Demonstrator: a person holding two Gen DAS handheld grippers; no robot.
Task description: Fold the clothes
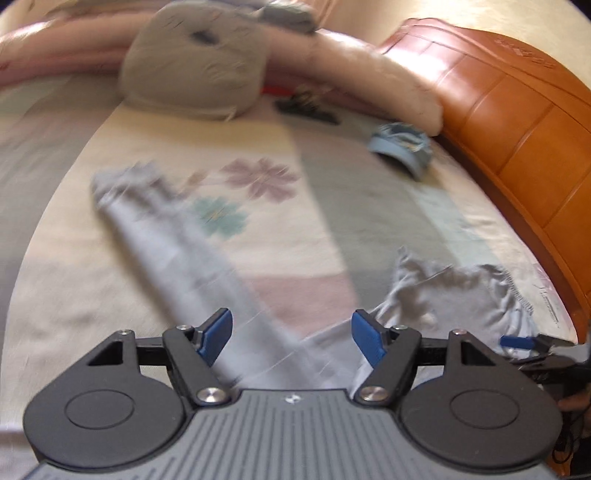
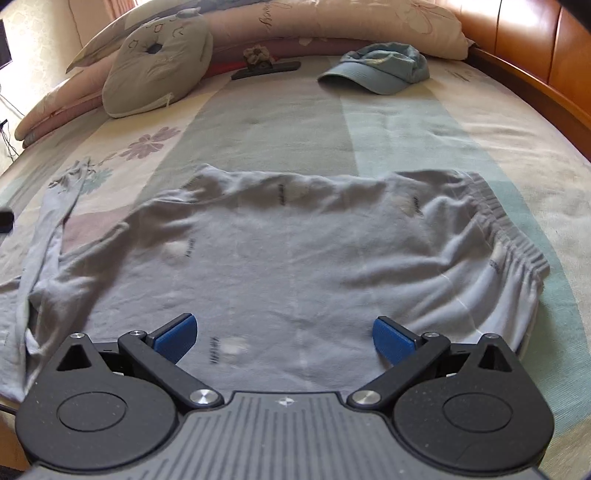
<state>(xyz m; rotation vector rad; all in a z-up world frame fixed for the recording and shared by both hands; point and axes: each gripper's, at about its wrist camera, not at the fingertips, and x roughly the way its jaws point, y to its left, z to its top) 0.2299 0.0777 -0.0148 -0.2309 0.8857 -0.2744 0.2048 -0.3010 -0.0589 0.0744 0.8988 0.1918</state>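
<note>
A pair of light grey trousers (image 2: pixel 295 251) lies spread across the bed, its elastic waistband (image 2: pixel 517 251) to the right and one long leg (image 2: pixel 44 229) trailing off to the left. In the blurred left wrist view that leg (image 1: pixel 166 251) runs up and to the left from under my left gripper (image 1: pixel 291 338), which hangs open above the cloth with nothing between its blue pads. My right gripper (image 2: pixel 284 339) is open too, held over the near edge of the trousers' seat. The right gripper's tip (image 1: pixel 524 341) shows at the right edge of the left wrist view.
A blue cap (image 2: pixel 376 70) lies near the pillows (image 2: pixel 351 22). A grey cushion (image 2: pixel 155 70) leans at the back left, with a dark flat object (image 2: pixel 266 70) beside it. An orange-brown wooden headboard (image 1: pixel 517 122) borders the patterned bedspread (image 2: pixel 280 122).
</note>
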